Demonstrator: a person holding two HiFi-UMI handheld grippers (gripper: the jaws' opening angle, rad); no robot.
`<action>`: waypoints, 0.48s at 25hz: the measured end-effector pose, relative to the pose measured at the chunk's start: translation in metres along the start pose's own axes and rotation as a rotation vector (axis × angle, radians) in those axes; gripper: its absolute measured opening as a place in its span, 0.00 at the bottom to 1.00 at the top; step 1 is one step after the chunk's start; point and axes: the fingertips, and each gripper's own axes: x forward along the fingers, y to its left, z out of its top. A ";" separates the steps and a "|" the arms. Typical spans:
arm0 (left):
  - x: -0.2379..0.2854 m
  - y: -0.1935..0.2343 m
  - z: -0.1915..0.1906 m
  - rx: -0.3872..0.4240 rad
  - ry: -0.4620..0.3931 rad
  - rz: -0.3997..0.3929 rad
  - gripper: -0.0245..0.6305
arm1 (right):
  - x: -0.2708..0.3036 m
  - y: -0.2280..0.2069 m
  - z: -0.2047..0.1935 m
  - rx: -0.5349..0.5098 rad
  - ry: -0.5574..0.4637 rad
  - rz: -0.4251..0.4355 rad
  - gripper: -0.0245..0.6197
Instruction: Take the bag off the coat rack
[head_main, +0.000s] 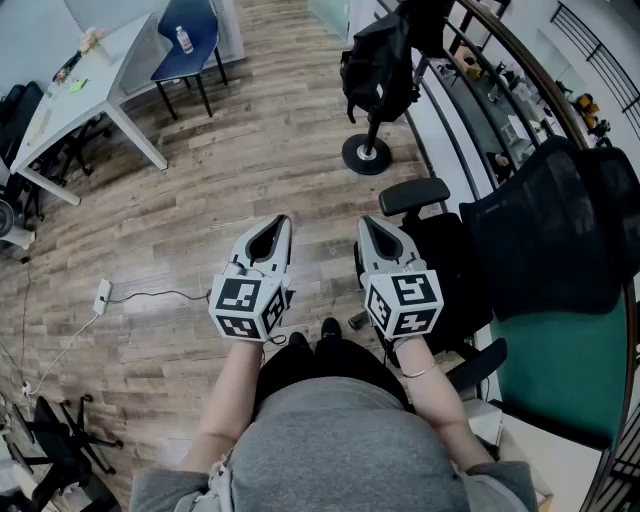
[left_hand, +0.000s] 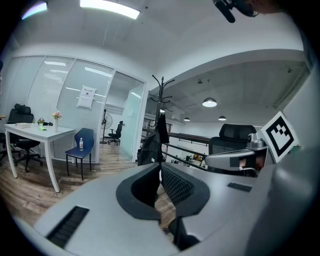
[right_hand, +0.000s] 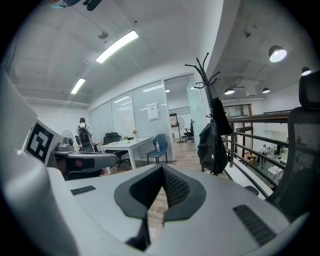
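Observation:
A black bag (head_main: 378, 68) hangs on a black coat rack (head_main: 368, 150) with a round base, a few steps ahead near the railing. The same bag (right_hand: 212, 146) hangs from the rack (right_hand: 206, 80) in the right gripper view, and the bag (left_hand: 149, 148) shows on the rack (left_hand: 162, 95) in the left gripper view. My left gripper (head_main: 284, 222) and right gripper (head_main: 364, 224) are held side by side in front of the person's body, both shut and empty, pointing toward the rack and well short of it.
A black mesh office chair (head_main: 540, 240) with a green seat stands close on the right. A railing (head_main: 520, 60) runs along the right. At the far left are a white table (head_main: 90, 85) and a blue chair (head_main: 185, 40) with a bottle. A power strip (head_main: 102, 296) lies on the wood floor.

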 end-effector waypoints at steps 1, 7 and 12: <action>0.000 -0.001 0.001 -0.001 -0.001 -0.003 0.08 | 0.000 0.000 0.001 0.002 0.004 0.001 0.04; 0.009 -0.002 -0.001 -0.014 0.015 -0.007 0.08 | 0.004 -0.007 0.001 0.013 0.050 0.014 0.04; 0.017 -0.003 -0.008 -0.027 0.022 0.002 0.08 | 0.007 -0.015 -0.002 0.047 0.064 0.046 0.05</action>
